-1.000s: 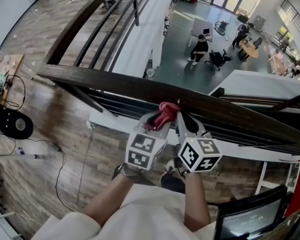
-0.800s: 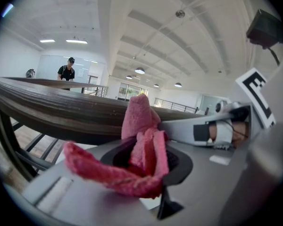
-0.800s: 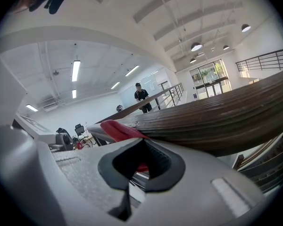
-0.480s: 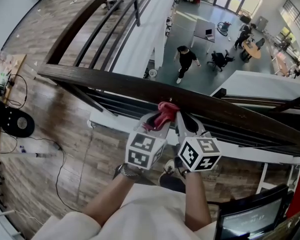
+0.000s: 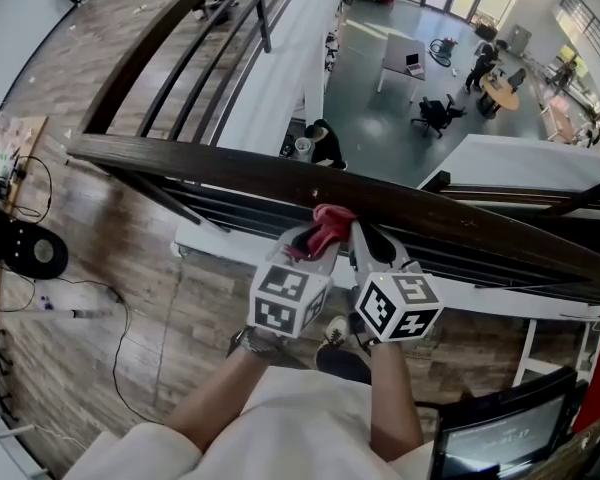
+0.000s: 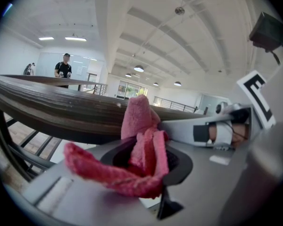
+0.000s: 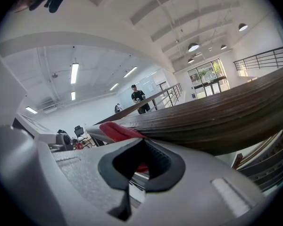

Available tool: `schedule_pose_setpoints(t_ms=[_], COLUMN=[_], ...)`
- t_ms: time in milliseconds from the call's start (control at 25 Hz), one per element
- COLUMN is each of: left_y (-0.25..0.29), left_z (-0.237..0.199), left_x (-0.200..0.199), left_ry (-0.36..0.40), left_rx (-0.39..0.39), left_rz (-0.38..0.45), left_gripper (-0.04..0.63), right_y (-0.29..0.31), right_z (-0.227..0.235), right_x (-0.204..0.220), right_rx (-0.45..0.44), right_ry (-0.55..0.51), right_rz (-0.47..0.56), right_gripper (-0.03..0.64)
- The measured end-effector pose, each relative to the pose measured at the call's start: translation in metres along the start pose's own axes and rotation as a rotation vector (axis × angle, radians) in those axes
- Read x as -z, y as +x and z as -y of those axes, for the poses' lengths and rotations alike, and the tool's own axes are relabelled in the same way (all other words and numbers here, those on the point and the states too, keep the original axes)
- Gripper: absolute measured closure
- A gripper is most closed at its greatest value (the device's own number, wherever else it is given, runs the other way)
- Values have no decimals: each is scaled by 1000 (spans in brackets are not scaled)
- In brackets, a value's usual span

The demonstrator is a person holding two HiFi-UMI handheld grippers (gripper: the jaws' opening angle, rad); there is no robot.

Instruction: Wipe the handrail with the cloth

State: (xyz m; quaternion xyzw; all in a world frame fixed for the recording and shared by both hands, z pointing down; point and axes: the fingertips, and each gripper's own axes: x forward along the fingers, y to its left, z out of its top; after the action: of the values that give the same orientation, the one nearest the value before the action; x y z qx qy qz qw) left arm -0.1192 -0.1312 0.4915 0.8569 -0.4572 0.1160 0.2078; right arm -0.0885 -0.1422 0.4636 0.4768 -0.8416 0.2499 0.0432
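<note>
Head view: the handrail is cut off at the picture edge, right of the right claw. Right gripper view: the closed jaws hide most of the cloth; grip unconfirmed.

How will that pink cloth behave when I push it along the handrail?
Probably floppy: the cloth droops in folds from the left tongs. Its fuzzy pile likely drags rather than slides on the handrail, so it may bunch.
</note>
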Motion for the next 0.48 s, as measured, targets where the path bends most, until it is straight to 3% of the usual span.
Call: schedule_pose_setpoints(t_ms=[480], left_y=[23], left_z=[38], left_x=[3], left_ry=[4], left_rx=[31], left_rz=[-10], left_gripper=[527], right_y=[-26], right_z=[36], right_x=[-4], right_rx=[27], right_ry=[8], right_rz=[11], right_gripper=[614])
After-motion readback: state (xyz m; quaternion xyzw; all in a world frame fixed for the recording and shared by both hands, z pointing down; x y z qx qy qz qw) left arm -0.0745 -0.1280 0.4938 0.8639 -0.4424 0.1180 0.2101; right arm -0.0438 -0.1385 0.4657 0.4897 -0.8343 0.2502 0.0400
